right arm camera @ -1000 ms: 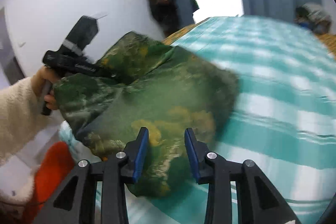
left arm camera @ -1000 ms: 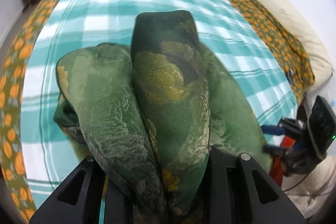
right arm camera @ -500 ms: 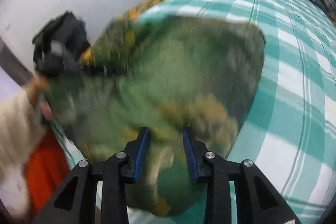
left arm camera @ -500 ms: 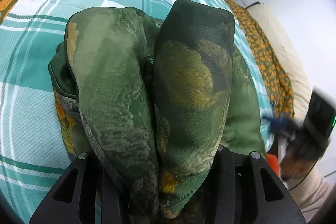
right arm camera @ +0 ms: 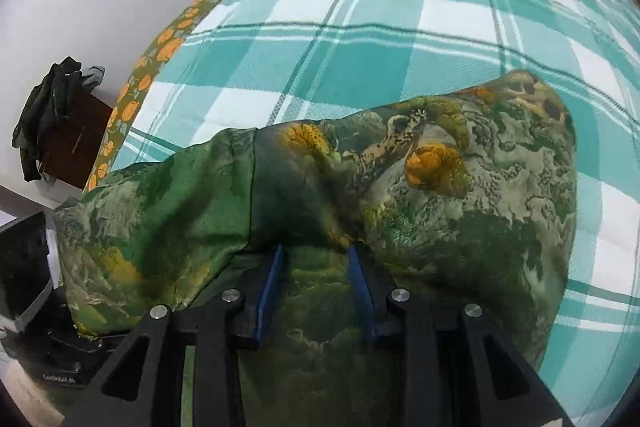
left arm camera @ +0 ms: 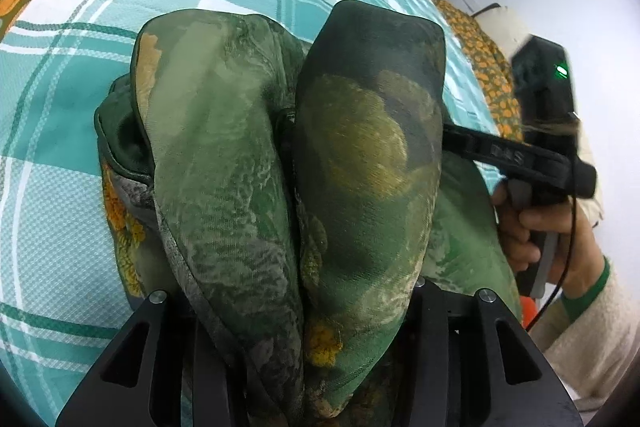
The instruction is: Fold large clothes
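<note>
1. Green printed cloth [left arm camera: 360, 155] is filling the near field of the left wrist view; two thick folds of it are running up between the jaws of the left gripper [left arm camera: 308, 311], whose fingers are buried under the fabric, so the garment is sitting in that grip, though I cannot tell how firmly the pads are pressing.
2. In the right wrist view the right gripper [right arm camera: 316, 283] is pointing down into the same garment; its blue pads [right arm camera: 270, 291] are standing partly apart with fabric lying between and beneath them, and a fold is draping over their tips, so it is probably pinching a layer, but the pads' contact is hidden.
3. Just beyond the grippers the garment is lying as a compact, several-layered bundle on the teal checked bedspread [right arm camera: 360, 27], near the bed's close edge; its far corner, with orange and tan print, is resting flat.
4. Judging by that shape, most of the folding is looking finished; what seems to be remaining is laying the held layers down, letting go and smoothing the bulges.
5. To the side, a hand [left arm camera: 536, 227] in a cream sleeve is gripping the right tool's handle.
6. Farther off, an orange-flowered border [right arm camera: 168, 47] is edging the bed, and dark clothing [right arm camera: 48, 115] is hanging over a brown piece of furniture by the white wall.
</note>
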Tool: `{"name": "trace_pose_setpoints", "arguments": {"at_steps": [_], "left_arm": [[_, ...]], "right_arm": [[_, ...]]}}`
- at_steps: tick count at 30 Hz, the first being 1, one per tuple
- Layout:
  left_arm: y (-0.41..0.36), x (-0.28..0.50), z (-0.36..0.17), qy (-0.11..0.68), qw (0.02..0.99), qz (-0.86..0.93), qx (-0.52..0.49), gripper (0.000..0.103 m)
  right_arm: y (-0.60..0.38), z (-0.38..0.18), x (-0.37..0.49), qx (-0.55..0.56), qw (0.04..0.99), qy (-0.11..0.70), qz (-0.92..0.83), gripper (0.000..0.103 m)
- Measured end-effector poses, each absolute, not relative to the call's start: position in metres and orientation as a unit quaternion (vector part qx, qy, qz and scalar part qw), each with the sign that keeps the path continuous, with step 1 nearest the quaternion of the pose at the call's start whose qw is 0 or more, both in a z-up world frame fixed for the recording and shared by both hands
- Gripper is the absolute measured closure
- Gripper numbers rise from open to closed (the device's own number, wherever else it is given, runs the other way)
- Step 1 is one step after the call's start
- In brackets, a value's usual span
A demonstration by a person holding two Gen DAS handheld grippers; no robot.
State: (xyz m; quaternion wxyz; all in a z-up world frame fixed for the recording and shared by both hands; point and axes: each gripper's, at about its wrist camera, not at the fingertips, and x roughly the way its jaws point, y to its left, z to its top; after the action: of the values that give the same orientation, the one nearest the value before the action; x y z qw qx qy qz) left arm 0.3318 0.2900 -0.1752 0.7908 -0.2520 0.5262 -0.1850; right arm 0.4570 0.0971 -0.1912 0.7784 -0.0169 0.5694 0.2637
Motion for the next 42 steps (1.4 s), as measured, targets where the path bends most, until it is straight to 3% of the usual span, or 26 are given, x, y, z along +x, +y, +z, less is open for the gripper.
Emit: {"name": "trace_pose_setpoints", "arguments": {"at_steps": [7, 14, 22, 28, 31, 34, 36, 38, 42], "left_arm": [[0.29, 0.33, -0.173, 0.521, 0.794, -0.184, -0.253, 0.059], [0.29, 0.33, -0.173, 0.522, 0.794, -0.183, -0.252, 0.059], [0.283, 0.329, -0.171, 0.523, 0.799, -0.171, -0.241, 0.058], [0.286, 0.328, -0.172, 0.519, 0.798, -0.172, -0.254, 0.057], [0.288, 0.325, -0.164, 0.514, 0.802, -0.163, -0.256, 0.051], [0.291, 0.318, -0.145, 0.512, 0.802, -0.15, -0.268, 0.038], [0.296, 0.309, -0.125, 0.504, 0.799, -0.162, -0.287, 0.036], [0.306, 0.298, -0.107, 0.484, 0.804, -0.175, -0.298, 0.035], [0.341, 0.267, -0.082, 0.43, 0.836, -0.153, -0.305, 0.02]], "right_arm": [[0.059, -0.132, 0.351, -0.078, 0.823, 0.472, 0.305, 0.07], [0.025, -0.121, 0.255, -0.062, 0.828, 0.451, 0.328, 0.069], [0.02, -0.18, 0.276, -0.016, 0.814, 0.478, 0.328, 0.071], [0.021, -0.178, 0.277, -0.022, 0.809, 0.483, 0.335, 0.071], [0.025, -0.163, 0.273, -0.045, 0.812, 0.483, 0.325, 0.069], [0.028, -0.13, 0.265, -0.058, 0.828, 0.458, 0.319, 0.068], [0.029, -0.107, 0.262, -0.049, 0.838, 0.432, 0.328, 0.068], [0.036, -0.084, 0.263, -0.042, 0.846, 0.408, 0.341, 0.068], [0.071, -0.08, 0.273, -0.057, 0.84, 0.398, 0.364, 0.068]]}}
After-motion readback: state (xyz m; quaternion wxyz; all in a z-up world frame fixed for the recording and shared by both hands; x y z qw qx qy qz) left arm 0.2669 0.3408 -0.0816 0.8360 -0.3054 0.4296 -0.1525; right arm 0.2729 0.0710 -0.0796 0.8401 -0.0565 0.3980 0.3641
